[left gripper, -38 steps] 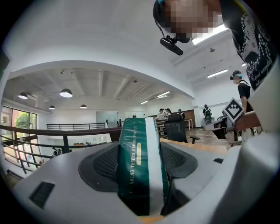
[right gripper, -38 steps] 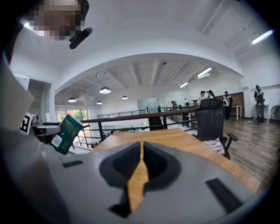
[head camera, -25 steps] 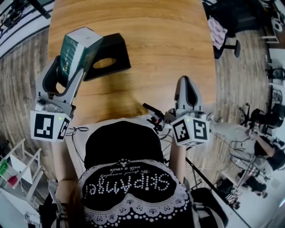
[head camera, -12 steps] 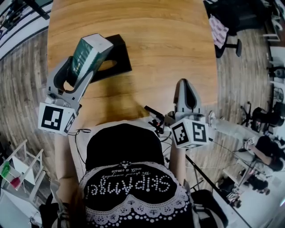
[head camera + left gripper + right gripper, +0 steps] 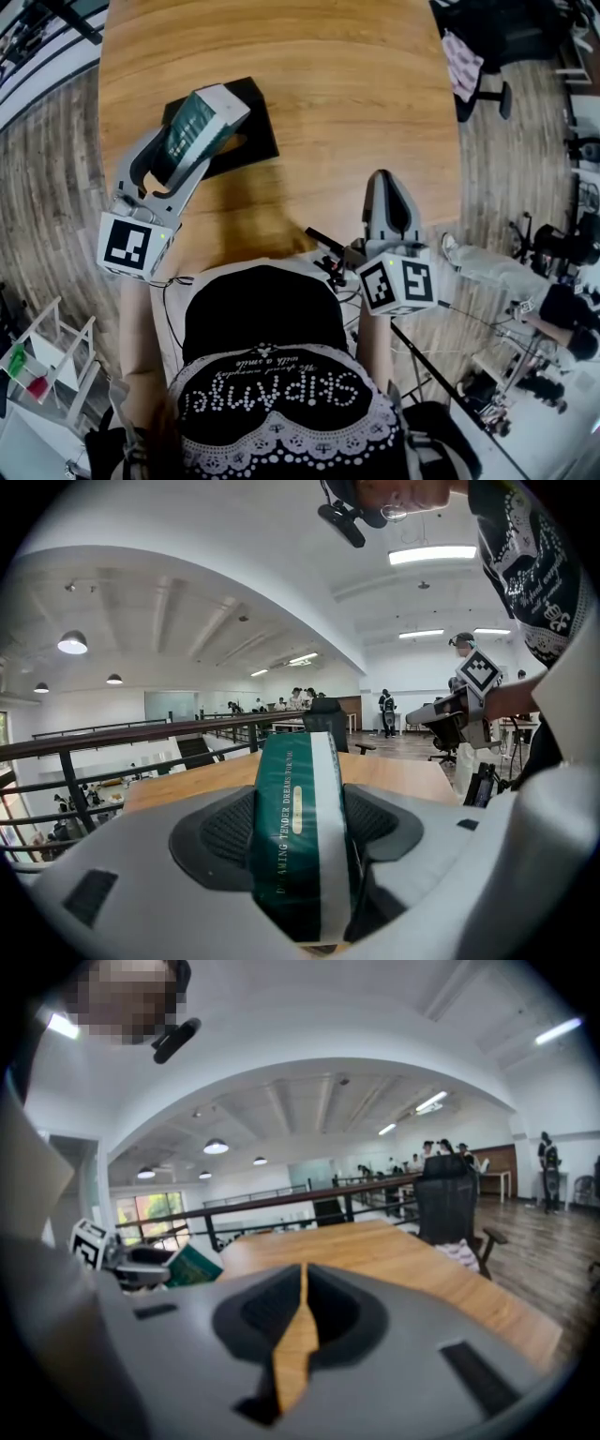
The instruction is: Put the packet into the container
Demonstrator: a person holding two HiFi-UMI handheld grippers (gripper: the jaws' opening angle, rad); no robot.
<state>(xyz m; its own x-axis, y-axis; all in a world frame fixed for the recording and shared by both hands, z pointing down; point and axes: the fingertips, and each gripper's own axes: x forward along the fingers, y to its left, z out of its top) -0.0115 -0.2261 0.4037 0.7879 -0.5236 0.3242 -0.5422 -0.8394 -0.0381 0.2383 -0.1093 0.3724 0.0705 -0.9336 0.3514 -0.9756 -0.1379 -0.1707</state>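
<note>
Table [image 5: 356,94]: wood-grain top, rounded corners. On it: one black container [image 5: 255,117], left side, near left edge.

- Gap between left gripper [image 5: 192,141] jaws: fully taken up by packet [image 5: 208,114]; no passage.
- Just beyond left jaws: container [image 5: 257,120], opening mostly covered by packet.
- Right gripper [image 5: 391,183] jaws: pressed together, nothing between.
- Ahead of right jaws: bare table [image 5: 347,84], open for passage.
- Behind both jaw sets: blocked by person's torso [image 5: 262,319].
</note>
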